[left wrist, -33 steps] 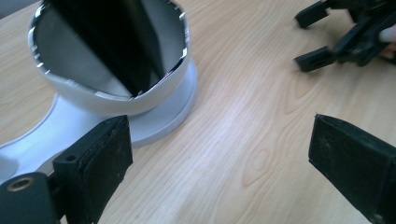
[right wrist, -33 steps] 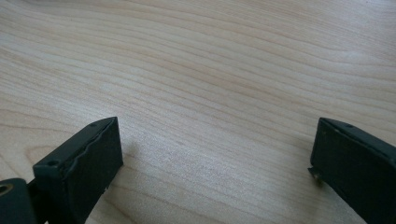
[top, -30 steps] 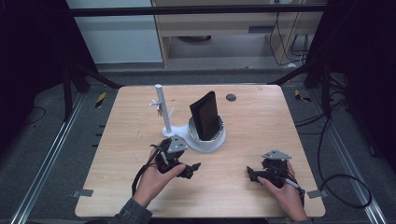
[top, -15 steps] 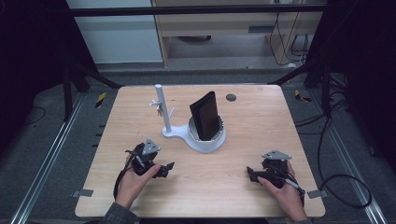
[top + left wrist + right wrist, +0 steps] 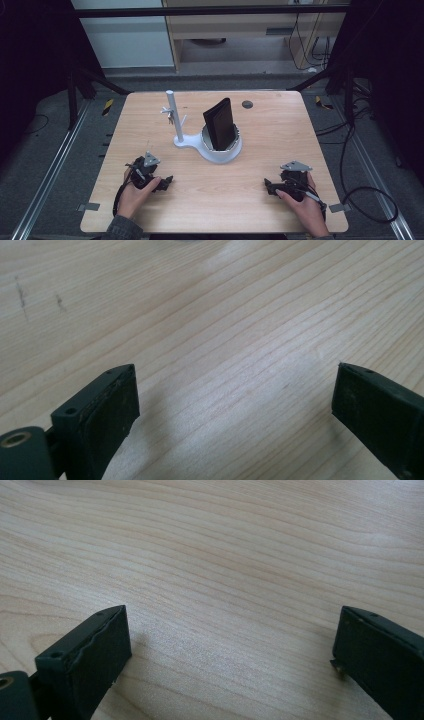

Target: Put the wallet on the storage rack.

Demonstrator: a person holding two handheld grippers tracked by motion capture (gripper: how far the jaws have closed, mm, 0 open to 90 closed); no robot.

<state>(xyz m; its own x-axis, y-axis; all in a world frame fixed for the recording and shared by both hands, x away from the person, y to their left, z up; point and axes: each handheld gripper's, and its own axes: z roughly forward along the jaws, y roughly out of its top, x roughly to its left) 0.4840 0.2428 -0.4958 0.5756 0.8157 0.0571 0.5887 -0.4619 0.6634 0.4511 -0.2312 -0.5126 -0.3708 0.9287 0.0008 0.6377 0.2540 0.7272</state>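
We find both the left claw (image 5: 167, 181) and right claw (image 5: 269, 187) open, empty, resting low on the bare desk (image 5: 270, 135), well apart

The high view looks down on the whole table (image 5: 210, 200); both gripper views skim, seemingly close, its wood.

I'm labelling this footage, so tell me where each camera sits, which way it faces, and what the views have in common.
High view: above the person's side, facing forward and down on the pale wooden table with the white stand holding a black wallet; both hands show, holding the left tongs and right tongs.
Left gripper view: rides the left tongs, looking along its wide-apart black jaws at bare wood.
Right gripper view: rides the right tongs, jaws wide apart over wood.
Both gripper views share the table's wood grain.
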